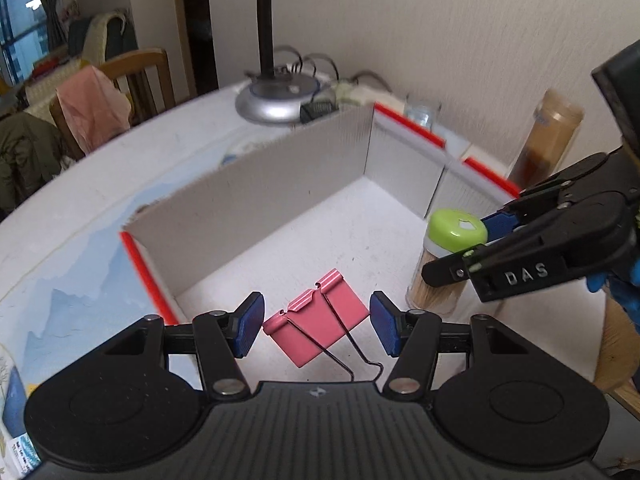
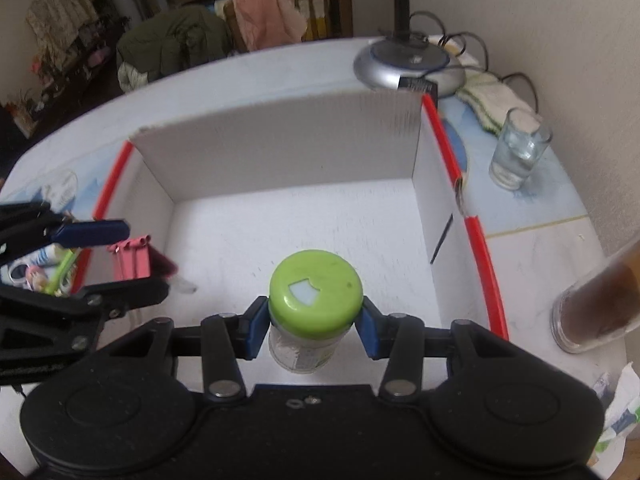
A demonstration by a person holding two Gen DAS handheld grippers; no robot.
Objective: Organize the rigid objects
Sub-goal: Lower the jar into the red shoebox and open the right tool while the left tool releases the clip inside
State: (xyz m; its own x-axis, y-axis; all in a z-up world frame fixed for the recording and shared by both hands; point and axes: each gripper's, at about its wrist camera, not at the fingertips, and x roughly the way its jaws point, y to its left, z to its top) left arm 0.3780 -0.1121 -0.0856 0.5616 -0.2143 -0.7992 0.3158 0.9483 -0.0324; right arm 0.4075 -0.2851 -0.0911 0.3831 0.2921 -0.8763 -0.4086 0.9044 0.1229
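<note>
the left tool [image 1: 317, 325] is spread around a pink binder clip [image 1: 316, 322]. the right tool [image 2: 315, 326] pinches a green-lidded jar [image 2: 314, 304]. only the right view shows a glass [image 2: 518, 148], upper right.

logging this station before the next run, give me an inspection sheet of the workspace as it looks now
surface: table with a pale blue printed cover.
job's things: white cardboard box, open top, red edges; pink binder clip inside it; green-lidded toothpick jar over the box floor.
clutter: drinking glass, tall jar of brown contents, knitted cloth, paper scraps.
grippers: left claw open, straddling the clip, pads apart from it; right claw shut on the jar.
cables: dark cords behind the desk lamp base.
surroundings: wooden chair draped with clothes, beige wall.
</note>
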